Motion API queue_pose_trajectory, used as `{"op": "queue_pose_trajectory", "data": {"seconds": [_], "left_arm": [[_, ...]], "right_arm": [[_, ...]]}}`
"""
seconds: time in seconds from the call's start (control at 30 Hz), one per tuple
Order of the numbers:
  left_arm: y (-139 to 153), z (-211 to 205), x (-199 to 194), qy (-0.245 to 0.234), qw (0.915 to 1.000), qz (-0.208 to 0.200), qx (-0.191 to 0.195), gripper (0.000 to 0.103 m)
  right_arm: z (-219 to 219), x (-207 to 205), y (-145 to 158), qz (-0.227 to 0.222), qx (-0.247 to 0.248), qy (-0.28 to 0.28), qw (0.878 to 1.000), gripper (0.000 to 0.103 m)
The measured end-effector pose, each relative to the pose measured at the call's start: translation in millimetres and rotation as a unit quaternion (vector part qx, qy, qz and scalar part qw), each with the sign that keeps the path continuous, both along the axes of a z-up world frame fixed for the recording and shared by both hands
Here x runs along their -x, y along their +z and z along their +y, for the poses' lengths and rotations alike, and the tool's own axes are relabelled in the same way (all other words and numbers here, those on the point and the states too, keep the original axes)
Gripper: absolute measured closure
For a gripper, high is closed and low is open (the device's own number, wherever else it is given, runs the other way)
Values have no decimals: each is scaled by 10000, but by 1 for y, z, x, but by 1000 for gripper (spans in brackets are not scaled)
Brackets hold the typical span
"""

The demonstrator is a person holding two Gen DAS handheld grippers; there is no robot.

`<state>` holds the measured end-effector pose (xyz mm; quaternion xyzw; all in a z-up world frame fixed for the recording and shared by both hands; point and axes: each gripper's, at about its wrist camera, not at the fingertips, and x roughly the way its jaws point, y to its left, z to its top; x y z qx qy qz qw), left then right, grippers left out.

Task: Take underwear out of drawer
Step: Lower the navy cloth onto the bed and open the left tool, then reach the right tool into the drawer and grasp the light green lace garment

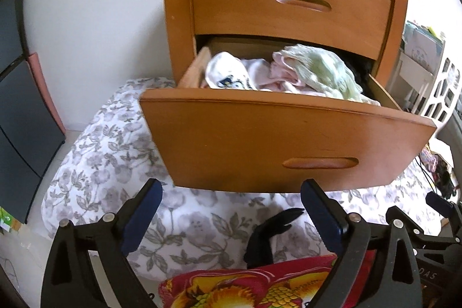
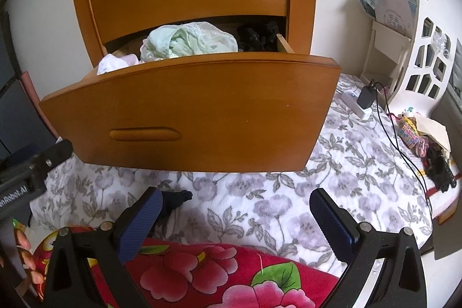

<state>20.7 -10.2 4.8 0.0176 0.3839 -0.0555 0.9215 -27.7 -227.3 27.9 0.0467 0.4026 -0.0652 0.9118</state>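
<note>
Below the pulled-out drawer (image 1: 288, 134), one black garment (image 1: 271, 233) lies on the bedspread (image 1: 109, 163); several remain inside. Left gripper (image 1: 231, 210) and right gripper (image 2: 235, 214) both spread, empty.

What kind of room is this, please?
Most likely a bedroom. A wooden nightstand stands with its lower drawer pulled open and full of underwear, over a bed with a floral quilt. A phone charger lies on the quilt.

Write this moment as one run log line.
lower drawer: open | underwear: inside | left gripper: open, empty | right gripper: open, empty
</note>
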Motion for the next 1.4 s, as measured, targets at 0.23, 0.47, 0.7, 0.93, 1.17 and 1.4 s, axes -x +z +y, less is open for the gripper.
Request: {"op": "queue_pose_trajectory", "data": {"seconds": [0.23,0.47,0.7,0.93,1.17,1.4], "left_arm": [[-4,15,0,287,9996,-52,42,6],[-8,15,3,409,9991,-96,-67,6],[-9,16,3,478,9987,-108,-113,6],[-11,18,1,480,9988,-18,-46,6],[-14,17,-1,465,9989,36,-47,6],[-16,19,-3,472,9988,117,10,6]], "right_arm": [[2,2,4,-93,-59,150,9998,0],[8,2,17,-233,-10,390,9990,0],[11,-2,49,-643,-161,562,9962,0],[17,-11,108,-1286,106,698,9892,0],[25,-53,153,-1211,-145,984,9876,0],[35,-105,150,-618,-333,1026,9922,0]]}}
